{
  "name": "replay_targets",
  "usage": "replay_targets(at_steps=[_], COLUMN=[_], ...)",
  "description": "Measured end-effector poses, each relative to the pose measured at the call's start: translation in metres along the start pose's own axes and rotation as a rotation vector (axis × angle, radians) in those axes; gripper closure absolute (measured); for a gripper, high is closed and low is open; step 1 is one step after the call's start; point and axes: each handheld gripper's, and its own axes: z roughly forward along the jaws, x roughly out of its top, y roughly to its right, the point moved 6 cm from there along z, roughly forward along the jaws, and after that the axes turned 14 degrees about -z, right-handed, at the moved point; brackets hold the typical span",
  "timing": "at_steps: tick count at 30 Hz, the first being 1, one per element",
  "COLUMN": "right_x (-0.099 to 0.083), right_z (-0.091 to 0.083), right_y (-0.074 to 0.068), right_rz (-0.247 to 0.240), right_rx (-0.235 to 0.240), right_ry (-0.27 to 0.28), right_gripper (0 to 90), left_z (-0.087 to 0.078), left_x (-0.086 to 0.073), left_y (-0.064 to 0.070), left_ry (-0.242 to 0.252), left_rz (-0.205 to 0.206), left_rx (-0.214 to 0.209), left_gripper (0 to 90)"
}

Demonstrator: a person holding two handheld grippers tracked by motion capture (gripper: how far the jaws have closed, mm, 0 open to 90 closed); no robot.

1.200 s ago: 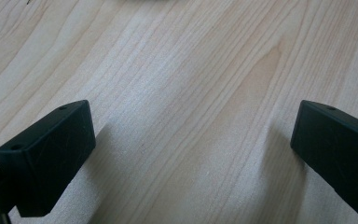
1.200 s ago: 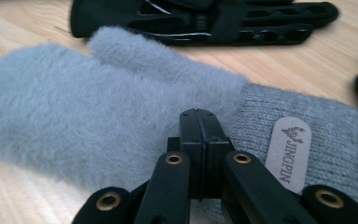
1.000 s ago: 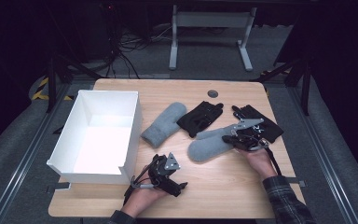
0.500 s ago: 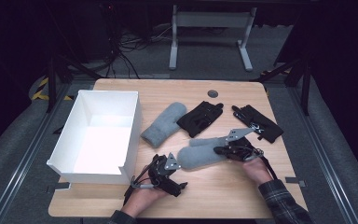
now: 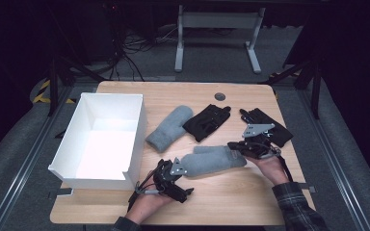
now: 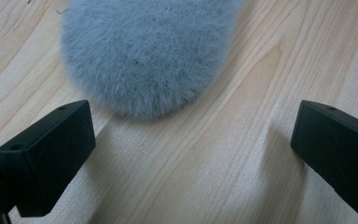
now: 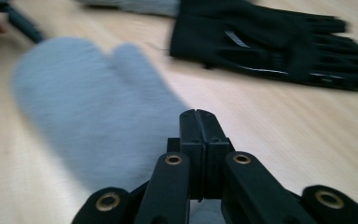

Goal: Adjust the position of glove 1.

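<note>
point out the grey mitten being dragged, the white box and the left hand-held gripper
grey mitten [image 5: 212, 161], high view, middle of its palm
white box [image 5: 140, 126], high view, right wall
left hand-held gripper [image 5: 179, 169], high view, between its open jaws

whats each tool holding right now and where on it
The right tool is shut on the grey mitten at its cuff edge. The left tool is open, holding nothing.

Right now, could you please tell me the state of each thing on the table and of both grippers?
Near grey mitten: flat, cuff clamped by the right gripper.
Far grey mitten: flat, untouched.
Black glove: flat, untouched.
Second black glove: flat, behind the right gripper.
White box: open, empty.
Left gripper: fingers open, just short of the mitten's tip.
Right gripper: fingers shut.
</note>
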Motion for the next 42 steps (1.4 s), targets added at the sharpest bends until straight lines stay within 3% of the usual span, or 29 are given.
replay_targets(at_steps=[4, 8, 12, 18, 25, 42], right_x=[-0.008, -0.019, -0.027, -0.035, -0.045, -0.052], right_z=[0.008, 0.021, 0.024, 0.016, 0.007, -0.019], right_y=[0.024, 0.032, 0.032, 0.022, 0.001, -0.046], right_rz=[0.053, 0.075, 0.079, 0.072, 0.044, 0.02], right_rx=[-0.013, -0.008, -0.002, 0.017, 0.046, 0.092], right_ry=[-0.024, -0.065, -0.085, -0.105, -0.144, -0.15], right_gripper=[90.0, 90.0, 90.0, 90.0, 90.0, 90.0], left_z=[0.0, 0.0, 0.0, 0.0, 0.0, 0.0], left_x=[0.0, 0.0, 0.0, 0.0, 0.0, 0.0], left_y=[0.0, 0.0, 0.0, 0.0, 0.0, 0.0], left_ry=[0.0, 0.0, 0.0, 0.0, 0.0, 0.0], left_rz=[0.001, 0.0, 0.0, -0.001, 0.0, -0.002], left_rx=[0.0, 0.0, 0.0, -0.001, 0.001, 0.002], left_gripper=[0.2, 0.2, 0.2, 0.2, 0.2, 0.2])
